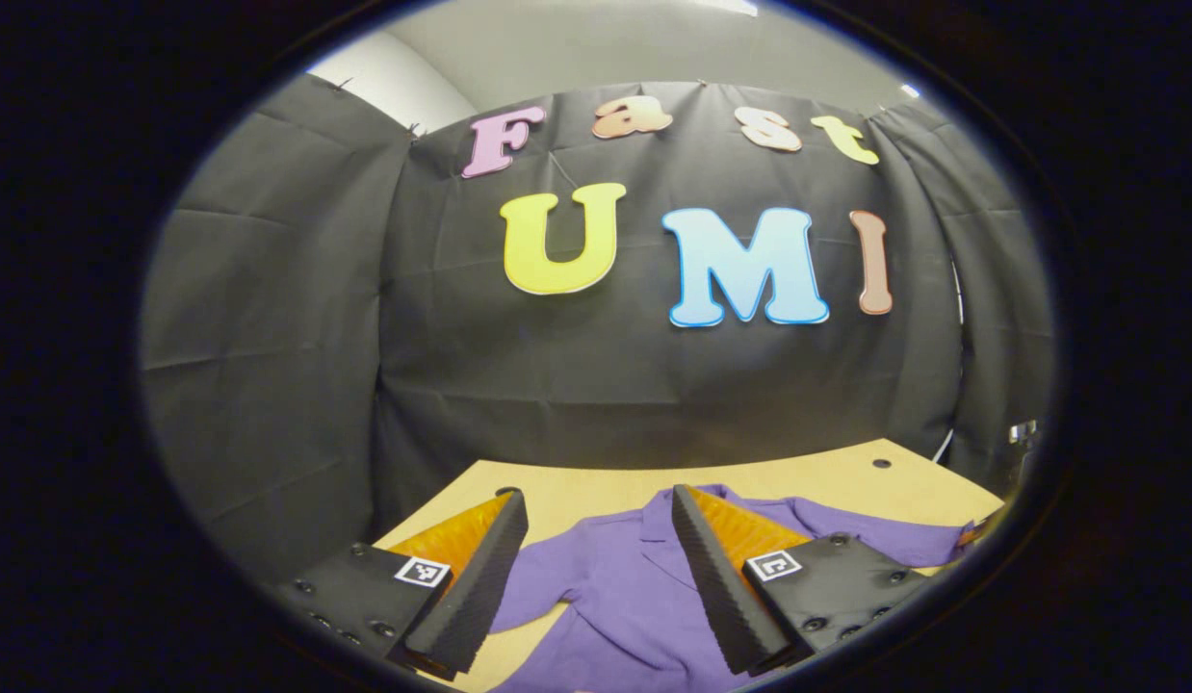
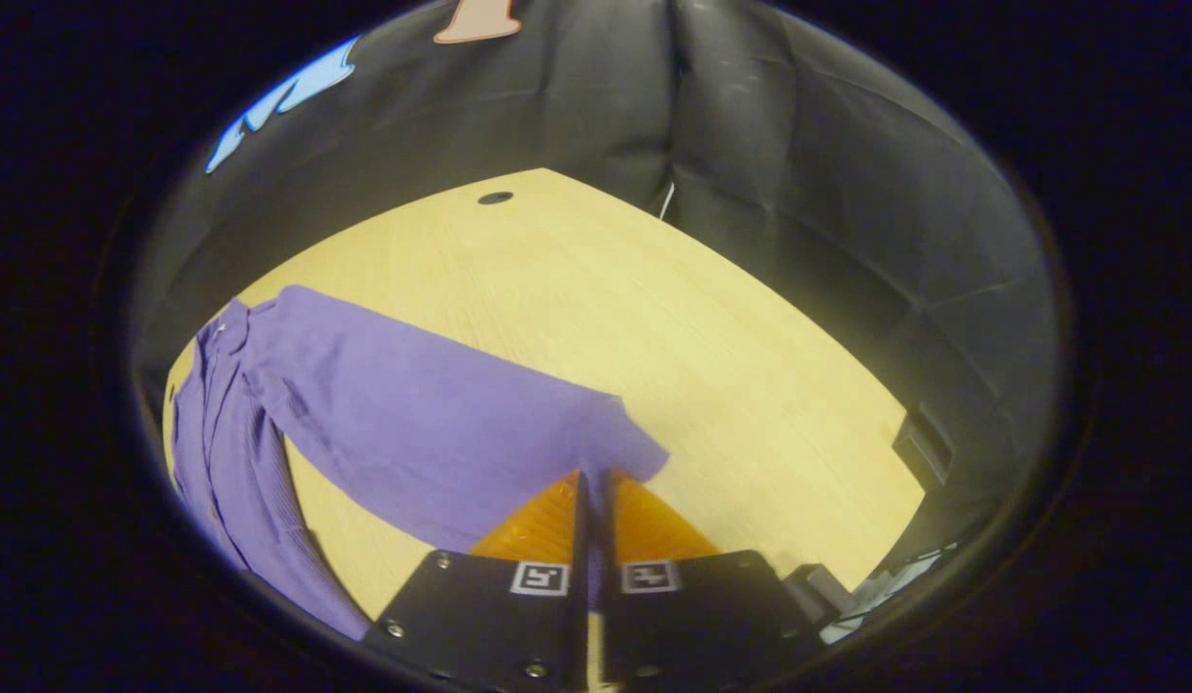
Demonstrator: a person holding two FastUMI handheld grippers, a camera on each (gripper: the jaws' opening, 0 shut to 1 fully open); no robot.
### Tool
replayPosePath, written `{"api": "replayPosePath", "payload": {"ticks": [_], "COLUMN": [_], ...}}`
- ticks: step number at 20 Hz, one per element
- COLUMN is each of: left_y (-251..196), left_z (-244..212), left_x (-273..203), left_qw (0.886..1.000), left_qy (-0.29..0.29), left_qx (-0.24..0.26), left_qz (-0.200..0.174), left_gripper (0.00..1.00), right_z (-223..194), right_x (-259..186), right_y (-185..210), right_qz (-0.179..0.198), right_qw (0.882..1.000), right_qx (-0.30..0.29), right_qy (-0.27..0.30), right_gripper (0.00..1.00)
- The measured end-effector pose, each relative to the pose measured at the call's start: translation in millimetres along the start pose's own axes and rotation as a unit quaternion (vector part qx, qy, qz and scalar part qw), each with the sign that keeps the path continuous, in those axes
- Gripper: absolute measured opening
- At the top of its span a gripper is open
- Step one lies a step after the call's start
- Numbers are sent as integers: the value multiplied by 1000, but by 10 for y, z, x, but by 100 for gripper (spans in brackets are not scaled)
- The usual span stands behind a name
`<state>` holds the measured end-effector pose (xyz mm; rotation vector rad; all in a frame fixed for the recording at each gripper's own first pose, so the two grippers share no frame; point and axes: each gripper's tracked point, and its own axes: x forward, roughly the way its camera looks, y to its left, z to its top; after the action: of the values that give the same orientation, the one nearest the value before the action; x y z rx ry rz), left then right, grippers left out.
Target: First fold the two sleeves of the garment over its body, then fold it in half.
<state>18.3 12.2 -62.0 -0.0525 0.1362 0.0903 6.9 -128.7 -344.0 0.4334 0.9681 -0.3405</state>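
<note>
My right gripper (image 2: 594, 481) clamped on cuff end of purple shirt's sleeve (image 2: 432, 423), fingers pressed together over cloth, sleeve stretched out flat toward table's right edge. My left gripper (image 1: 596, 510) hangs above shirt with fingers wide apart, gripping nothing. Purple shirt (image 1: 634, 597) lies spread on wooden table (image 2: 712, 337), collar toward far edge, body (image 2: 220, 452) near table's left side in right gripper view. Small dark hole (image 2: 495, 198) near far edge of table.

Garment (image 1: 625, 587) flat on the table (image 1: 846, 481), 1 sleeve (image 2: 442, 414) stretched sideways, booth wall behind.
</note>
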Motion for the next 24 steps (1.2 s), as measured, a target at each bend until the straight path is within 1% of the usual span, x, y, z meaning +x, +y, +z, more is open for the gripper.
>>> {"api": "replayPosePath", "payload": {"ticks": [1, 2, 3, 4, 7, 9, 13, 18, 20, 22, 24], "left_y": [25, 50, 82, 104, 218, 286, 420, 672, 823, 1004, 1216], "left_z": [0, -2, -4, -16, -15, -16, -108, -256, -295, -326, -348], "left_x": [-17, -31, -43, -55, -84, -98, -100, -95, -125, -174, -236], "left_qw": [1000, 1000, 1000, 1000, 1000, 1000, 1000, 1000, 999, 999, 999], "left_qy": [-1, -3, -4, -4, -7, -8, -2, 7, 7, 7, 2], "left_qx": [3, 5, 3, 1, -2, -3, -10, -25, -29, -30, -28], "left_qz": [0, 1, 1, 2, 6, 8, 8, 12, 19, 28, 43], "left_gripper": [97, 96, 97, 97, 97, 97, 97, 97, 97, 97, 97], "right_z": [-11, 17, 29, 49, 172, 322, 762, 1400, 1574, 1687, 1710], "right_x": [4, -17, -2, -27, -108, -280, -703, -1281, -1454, -1583, -1713], "right_y": [9, 5, 21, 20, 86, 186, 573, 1336, 1664, 2034, 2413], "right_qz": [5, 10, 14, 18, 43, 62, 115, 176, 192, 211, 233], "right_qw": [1000, 1000, 1000, 1000, 998, 996, 987, 965, 957, 947, 938], "right_qx": [2, 3, 1, -1, 24, 32, 31, -8, -36, -65, -88], "right_qy": [-2, -12, -11, -15, -31, -56, -112, -194, -216, -232, -243], "right_gripper": [10, 10, 4, 4, 1, 1, 1, 1, 1, 1, 1]}}
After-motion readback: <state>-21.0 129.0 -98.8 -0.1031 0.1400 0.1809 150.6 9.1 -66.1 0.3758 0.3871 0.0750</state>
